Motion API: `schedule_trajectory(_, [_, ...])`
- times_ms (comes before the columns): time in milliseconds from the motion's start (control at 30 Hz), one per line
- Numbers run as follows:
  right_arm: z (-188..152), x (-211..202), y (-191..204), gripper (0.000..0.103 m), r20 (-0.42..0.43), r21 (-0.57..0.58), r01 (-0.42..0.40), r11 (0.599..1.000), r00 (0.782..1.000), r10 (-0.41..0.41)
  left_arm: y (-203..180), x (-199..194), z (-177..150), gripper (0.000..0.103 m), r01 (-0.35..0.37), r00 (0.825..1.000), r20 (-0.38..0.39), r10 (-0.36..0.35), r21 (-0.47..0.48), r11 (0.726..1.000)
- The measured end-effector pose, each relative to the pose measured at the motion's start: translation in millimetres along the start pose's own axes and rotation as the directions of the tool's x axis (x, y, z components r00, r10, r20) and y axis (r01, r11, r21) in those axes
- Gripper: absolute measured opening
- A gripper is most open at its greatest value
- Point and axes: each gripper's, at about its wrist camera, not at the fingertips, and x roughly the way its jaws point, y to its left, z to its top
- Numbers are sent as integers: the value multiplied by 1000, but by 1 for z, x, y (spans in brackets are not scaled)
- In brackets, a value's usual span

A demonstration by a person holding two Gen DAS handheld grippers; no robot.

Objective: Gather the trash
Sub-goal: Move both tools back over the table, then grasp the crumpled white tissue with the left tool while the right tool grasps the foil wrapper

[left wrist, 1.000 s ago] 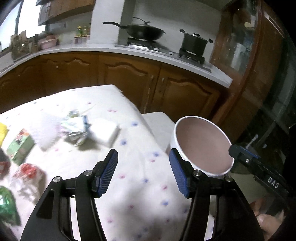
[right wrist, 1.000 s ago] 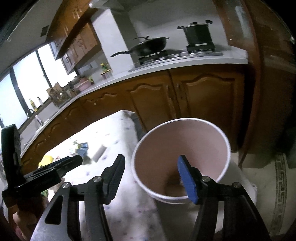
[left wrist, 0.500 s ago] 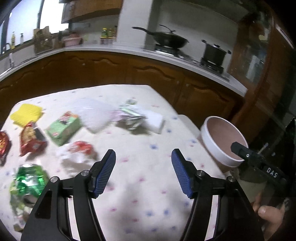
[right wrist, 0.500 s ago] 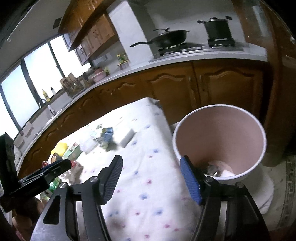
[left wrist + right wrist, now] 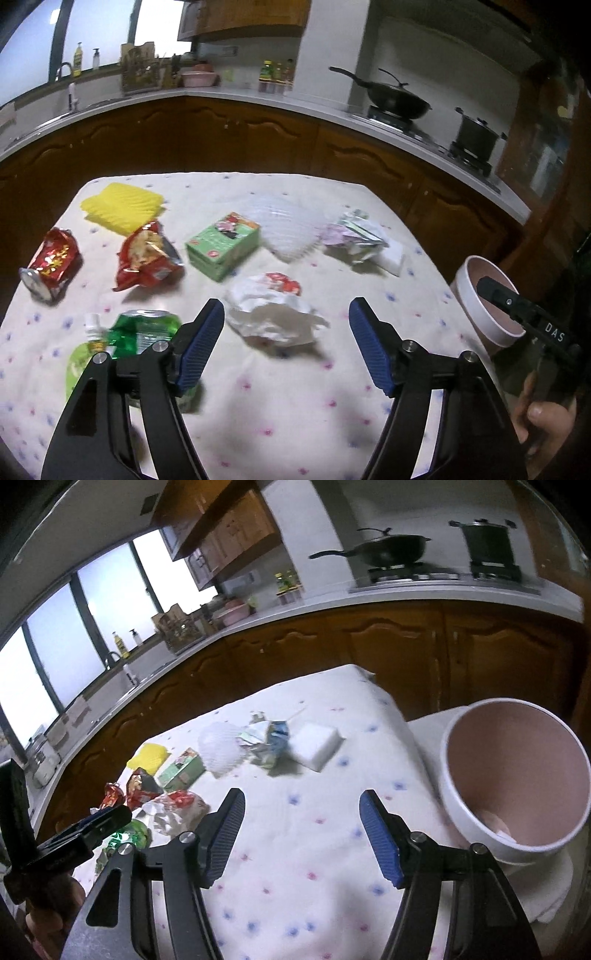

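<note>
Several pieces of trash lie on the white dotted tablecloth [image 5: 280, 406]. A crumpled white wrapper [image 5: 275, 317] lies just ahead of my open, empty left gripper [image 5: 286, 349]. Beyond it are a green box [image 5: 221, 242], a red snack bag [image 5: 146, 254], a crushed red can [image 5: 50, 264], a green can [image 5: 142, 330] by the left finger, a yellow sponge [image 5: 122, 206], white foam netting [image 5: 288, 229] and a crumpled carton [image 5: 354, 236]. The pink-lined white bin [image 5: 517, 771] stands off the table's right edge. My right gripper [image 5: 301, 836] is open and empty over the cloth, left of the bin.
A white sponge block [image 5: 316, 744] lies by the crumpled carton [image 5: 267, 738]. Wooden cabinets and a counter with a wok [image 5: 395, 98] and pot [image 5: 476, 134] run behind the table. The bin [image 5: 487, 299] sits on a white cloth-covered stool.
Both grippers have swung left from the bin toward the table. The left view now faces the trash pile and has come close to the white wrapper. Both stayed open.
</note>
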Motion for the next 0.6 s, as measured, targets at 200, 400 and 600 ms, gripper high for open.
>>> schedule_trajectory(200, [8,16,13,66,5,-33,-13,999,1000,14,11,8,1,75,3,1000,-27,-4,-18,1000])
schedule_trajectory(400, [15,43,9,66,-42,-38,-2,999,999,1,10,23,0,77,-1,998,-59,1,-11,1000])
schedule_trajectory(600, [18,71,5,66,-105,-50,0,999,994,-5,9,42,2,77,-14,996,-91,13,-5,1000])
